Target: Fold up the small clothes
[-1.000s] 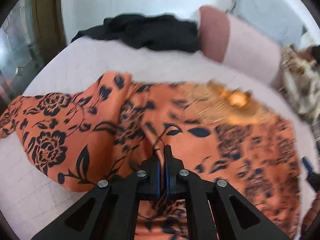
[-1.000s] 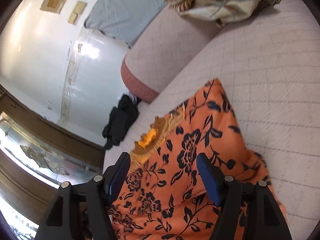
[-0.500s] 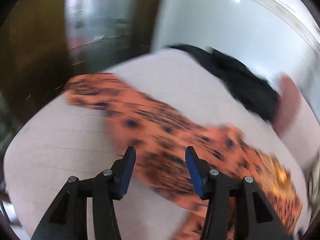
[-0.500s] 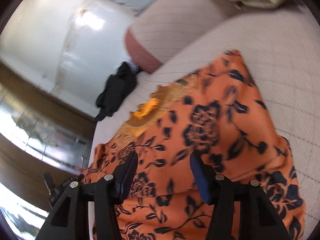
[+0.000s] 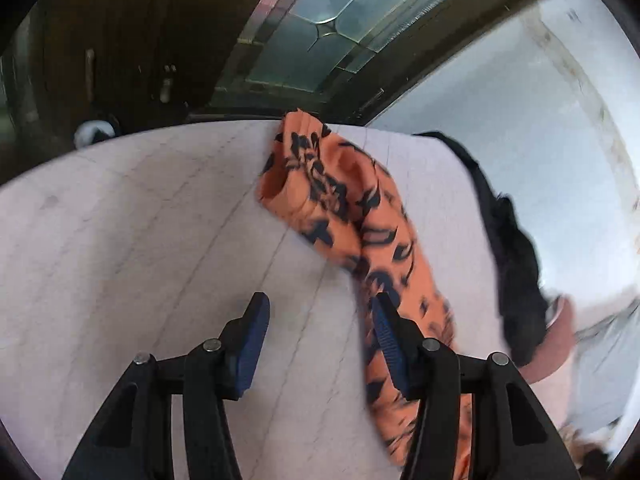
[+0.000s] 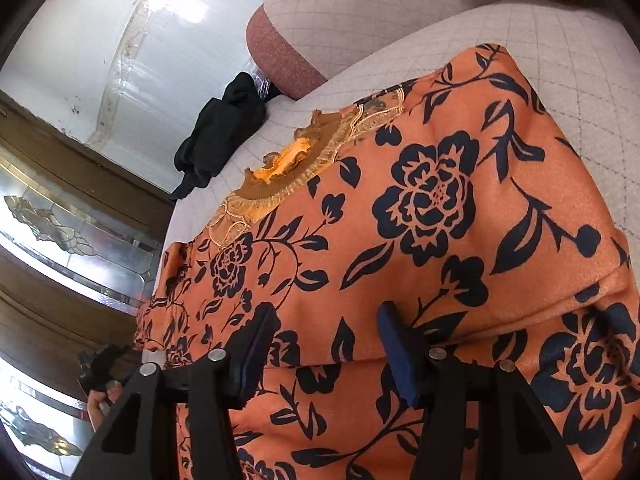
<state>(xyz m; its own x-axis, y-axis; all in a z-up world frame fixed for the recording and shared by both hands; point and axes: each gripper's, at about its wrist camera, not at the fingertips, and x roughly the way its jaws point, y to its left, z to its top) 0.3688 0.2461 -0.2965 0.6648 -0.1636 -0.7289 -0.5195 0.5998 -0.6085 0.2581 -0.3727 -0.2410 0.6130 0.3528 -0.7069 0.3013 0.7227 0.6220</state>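
I see the pale quilted bed (image 5: 120, 240) filling both views, and on it the orange floral garment (image 6: 440, 208) lies spread out, gold-trimmed neckline (image 6: 288, 164) toward the wall. A black garment (image 6: 224, 128) sits bunched beyond it, apart, beside the bolster (image 6: 288, 52). From my left view, the orange sleeve (image 5: 332, 200) runs as a long band from near the bed's far edge back toward me, passing just right of the left gripper (image 5: 320, 340). Its jaws are opening, with only bare bedding between them. My right gripper (image 6: 328, 344) hovers over the garment's body, jaws partly apart and gripping nothing that I can see. I judge the left hand nearer the sleeve: it must shift right, across the sleeve's long axis.
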